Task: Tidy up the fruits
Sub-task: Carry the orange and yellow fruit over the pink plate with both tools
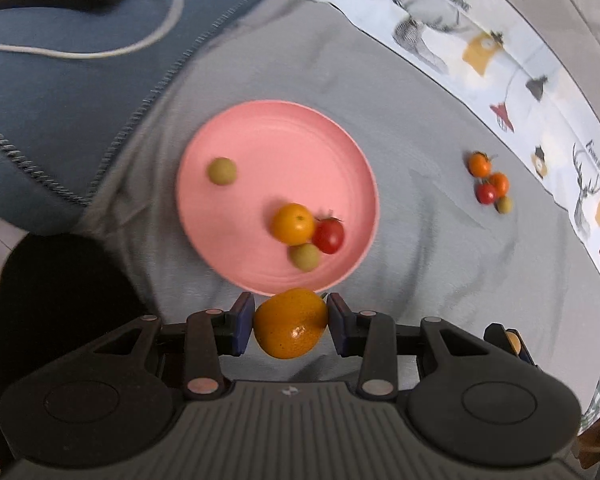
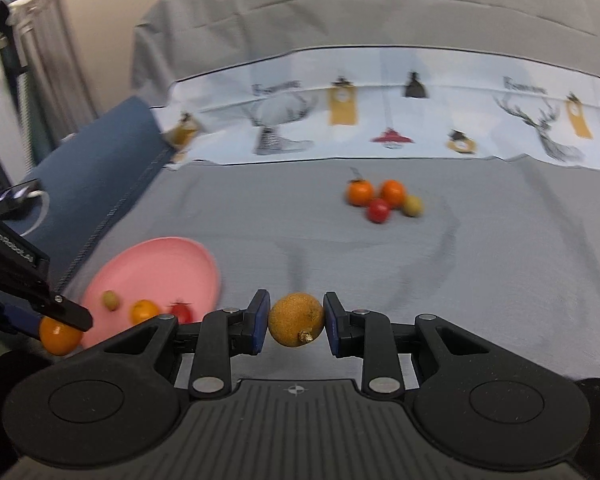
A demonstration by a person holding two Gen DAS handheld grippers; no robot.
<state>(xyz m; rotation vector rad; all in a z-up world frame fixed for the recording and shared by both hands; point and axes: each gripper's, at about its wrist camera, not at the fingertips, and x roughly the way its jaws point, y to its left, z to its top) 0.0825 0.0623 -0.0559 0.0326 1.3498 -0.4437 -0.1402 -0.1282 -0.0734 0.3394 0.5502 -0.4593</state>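
bed (image 1: 420, 240): grey sheet carries all | pink plate (image 1: 228, 128): collecting four fruits | loose cluster (image 2: 382, 199): unsorted | left tongs (image 1: 291, 322): clamping orange (image 1: 290, 324) by rim, likely for drop | right tongs (image 2: 296, 320): gripping brownish fruit (image 2: 295, 318)

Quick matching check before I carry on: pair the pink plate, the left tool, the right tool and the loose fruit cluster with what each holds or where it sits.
Things:
1. pink plate
2. left tool
3. right tool
4. loose fruit cluster

States:
A. shut on a rough brownish-yellow fruit with a stem stub
B. lying on the grey cloth, off the plate
C. shut on a smooth orange fruit
D. holding four small fruits

Pairs: 1-D, 2-C, 3-A, 4-B
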